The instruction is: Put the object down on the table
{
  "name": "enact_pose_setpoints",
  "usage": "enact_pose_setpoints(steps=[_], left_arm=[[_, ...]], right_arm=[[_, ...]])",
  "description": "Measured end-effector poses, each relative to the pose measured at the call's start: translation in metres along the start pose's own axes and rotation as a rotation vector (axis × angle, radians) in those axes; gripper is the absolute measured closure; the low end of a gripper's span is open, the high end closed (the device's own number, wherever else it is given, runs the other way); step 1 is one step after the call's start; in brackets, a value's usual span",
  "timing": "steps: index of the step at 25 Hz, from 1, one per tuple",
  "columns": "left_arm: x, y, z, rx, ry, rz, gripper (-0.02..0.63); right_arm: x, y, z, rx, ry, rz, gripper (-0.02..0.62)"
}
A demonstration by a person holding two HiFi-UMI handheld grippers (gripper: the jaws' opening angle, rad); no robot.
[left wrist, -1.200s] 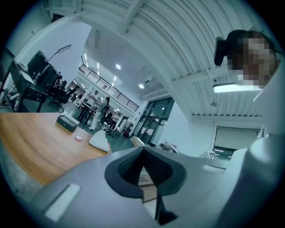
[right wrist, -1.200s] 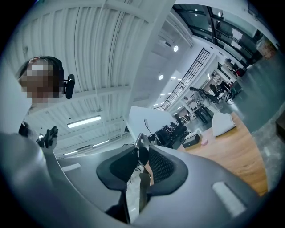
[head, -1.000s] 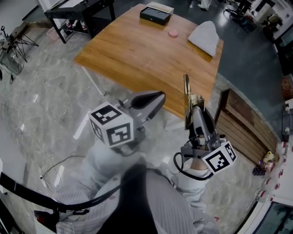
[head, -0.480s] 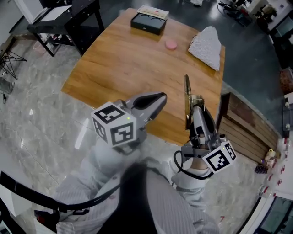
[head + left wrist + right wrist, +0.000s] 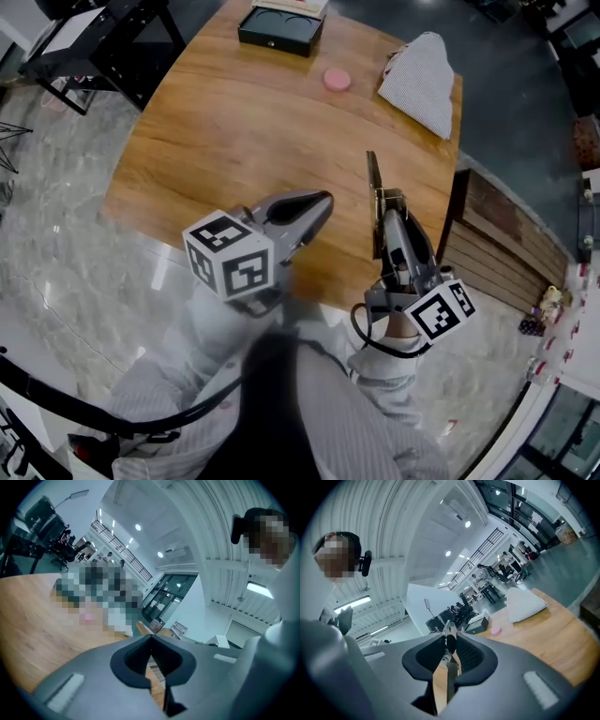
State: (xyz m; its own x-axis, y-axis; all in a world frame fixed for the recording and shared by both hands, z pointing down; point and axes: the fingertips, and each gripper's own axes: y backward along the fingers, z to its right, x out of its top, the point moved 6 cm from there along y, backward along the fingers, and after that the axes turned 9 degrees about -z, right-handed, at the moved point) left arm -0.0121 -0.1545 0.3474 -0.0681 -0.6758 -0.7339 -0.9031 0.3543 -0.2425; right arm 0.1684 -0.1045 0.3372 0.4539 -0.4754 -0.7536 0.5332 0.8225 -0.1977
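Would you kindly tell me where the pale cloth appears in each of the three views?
Head view: cloth at upper right, on the wooden table.
Left gripper view: not discernible; that stretch of table is blurred over.
Right gripper view: right of centre, on the table.
Shared landmark: the wooden table, in all three.

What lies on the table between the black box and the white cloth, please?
A small pink disc lies between black box and white cloth, seen in head view.

left gripper (image 5: 322,200) and right gripper (image 5: 387,204): both moved farther out over the table (image 5: 225,122) | thin tool (image 5: 372,178): went along | table's near edge: now under both grippers
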Motion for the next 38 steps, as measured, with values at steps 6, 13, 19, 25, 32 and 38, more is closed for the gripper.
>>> enact_pose_setpoints(steps=[6,13,19,25,32,38], left_arm=[[0.003,-0.016,-0.025,0.042,0.059,-0.02,0.604],[-0.013,-0.035,-0.051,0.07,0.136,-0.073,0.604],[-0.025,-0.043,-0.061,0.076,0.174,-0.099,0.604],[-0.027,-0.046,-0.067,0.073,0.196,-0.104,0.604],[-0.027,-0.044,-0.075,0.083,0.203,-0.102,0.604],[-0.028,-0.038,-0.074,0.083,0.202,-0.098,0.604]], right_arm=[[-0.001,-0.041,0.045,-0.09,0.046,-0.103,0.509],[-0.038,-0.099,0.114,-0.256,0.117,-0.265,0.511],[-0.087,-0.135,0.148,-0.452,0.407,-0.476,0.514],[-0.114,-0.151,0.152,-0.496,0.568,-0.52,0.522],[-0.127,-0.152,0.157,-0.507,0.568,-0.546,0.574],[-0.139,-0.152,0.152,-0.462,0.551,-0.603,0.517]])
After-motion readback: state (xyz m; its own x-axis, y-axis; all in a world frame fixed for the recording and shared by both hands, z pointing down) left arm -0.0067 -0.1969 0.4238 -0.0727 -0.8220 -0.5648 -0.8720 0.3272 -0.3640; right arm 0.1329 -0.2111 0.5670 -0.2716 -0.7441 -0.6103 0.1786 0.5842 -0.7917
